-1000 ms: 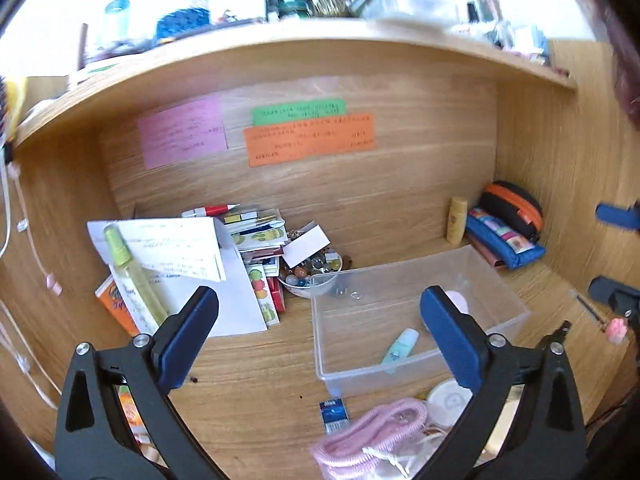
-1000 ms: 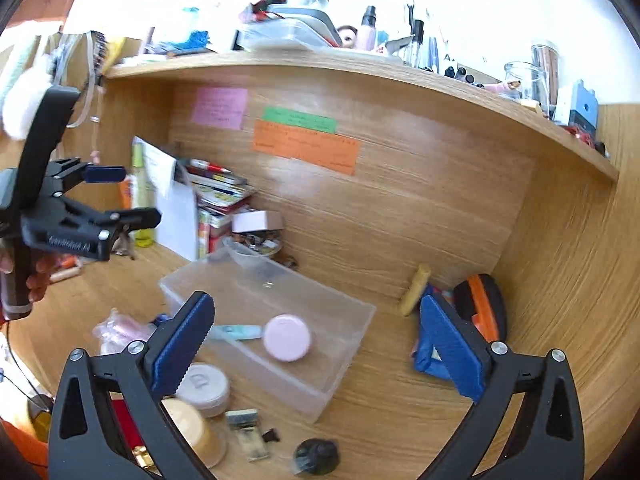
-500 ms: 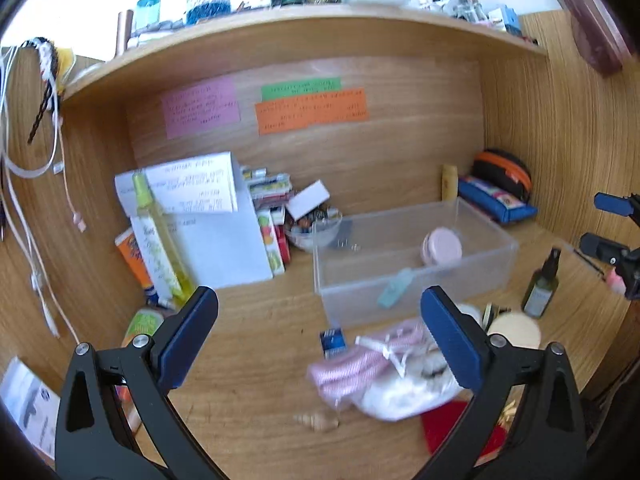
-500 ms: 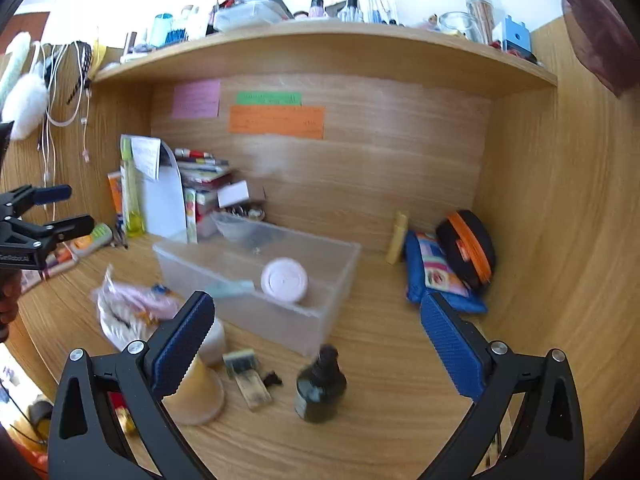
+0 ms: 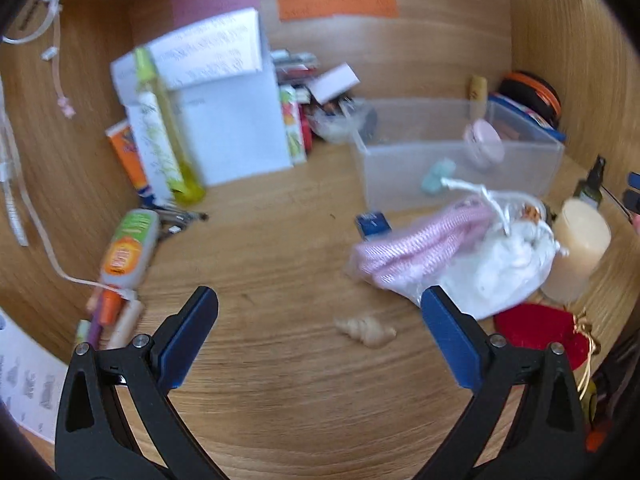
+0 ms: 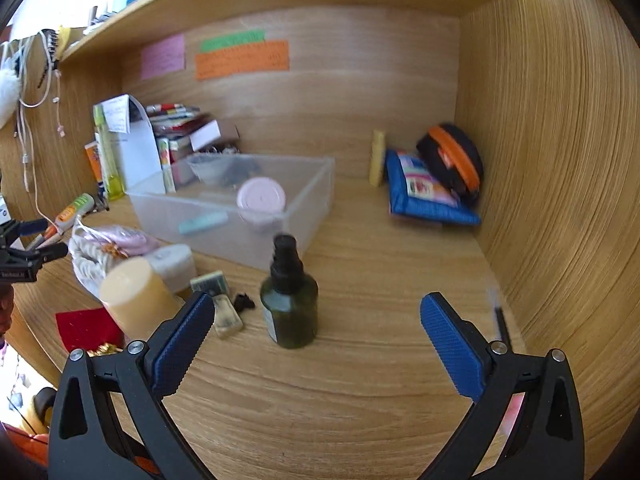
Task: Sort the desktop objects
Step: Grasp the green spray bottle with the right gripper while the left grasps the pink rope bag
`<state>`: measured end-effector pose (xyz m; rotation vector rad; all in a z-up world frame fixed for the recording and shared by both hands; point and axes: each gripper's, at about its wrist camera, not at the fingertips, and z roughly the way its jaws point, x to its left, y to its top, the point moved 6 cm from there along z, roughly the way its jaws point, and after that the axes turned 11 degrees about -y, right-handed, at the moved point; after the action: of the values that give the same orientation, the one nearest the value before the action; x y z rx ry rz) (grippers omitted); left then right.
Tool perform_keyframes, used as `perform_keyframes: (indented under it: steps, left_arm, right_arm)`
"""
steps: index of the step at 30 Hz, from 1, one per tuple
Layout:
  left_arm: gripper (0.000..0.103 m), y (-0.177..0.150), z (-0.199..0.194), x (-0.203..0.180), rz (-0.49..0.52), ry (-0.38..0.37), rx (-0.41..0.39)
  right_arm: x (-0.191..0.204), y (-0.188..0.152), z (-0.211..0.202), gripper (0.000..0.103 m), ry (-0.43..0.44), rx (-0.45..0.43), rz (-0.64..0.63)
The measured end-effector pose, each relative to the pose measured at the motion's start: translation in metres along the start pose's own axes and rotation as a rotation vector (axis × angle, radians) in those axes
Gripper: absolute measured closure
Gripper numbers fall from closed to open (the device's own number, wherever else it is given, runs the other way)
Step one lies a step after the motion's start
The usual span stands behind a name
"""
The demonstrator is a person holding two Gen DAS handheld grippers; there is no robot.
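both tools gape wide and empty over the wooden worktop (image 6: 360, 400) — the left tool (image 5: 320, 320) above a small shell (image 5: 366, 331), the right tool (image 6: 316, 320) before a dark green spray bottle (image 6: 289, 300) standing near the clear bin (image 6: 312, 216).

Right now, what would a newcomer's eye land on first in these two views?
Probably the dark green spray bottle, upright on the desk between the open right tool's fingers. Behind it sits the clear plastic bin holding a pink round jar. In the left view, a small seashell lies ahead of the open left tool.
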<state>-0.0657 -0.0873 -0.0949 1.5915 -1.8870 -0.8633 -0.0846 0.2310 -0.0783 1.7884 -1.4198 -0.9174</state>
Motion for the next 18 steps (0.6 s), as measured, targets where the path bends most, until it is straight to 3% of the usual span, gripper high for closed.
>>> perform_keyframes:
  steps: [3,18]
  left_arm:
    - [0.000,0.000,0.014,-0.008,0.029,-0.040,0.038]
    - [0.000,0.030,0.055,-0.006,0.100,-0.070,0.114]
  right_arm:
    - [0.000,-0.005,0.010,0.000,0.012,0.041,0.000]
    - [0.017,-0.008,0.050,0.007,0.039,0.156,-0.103]
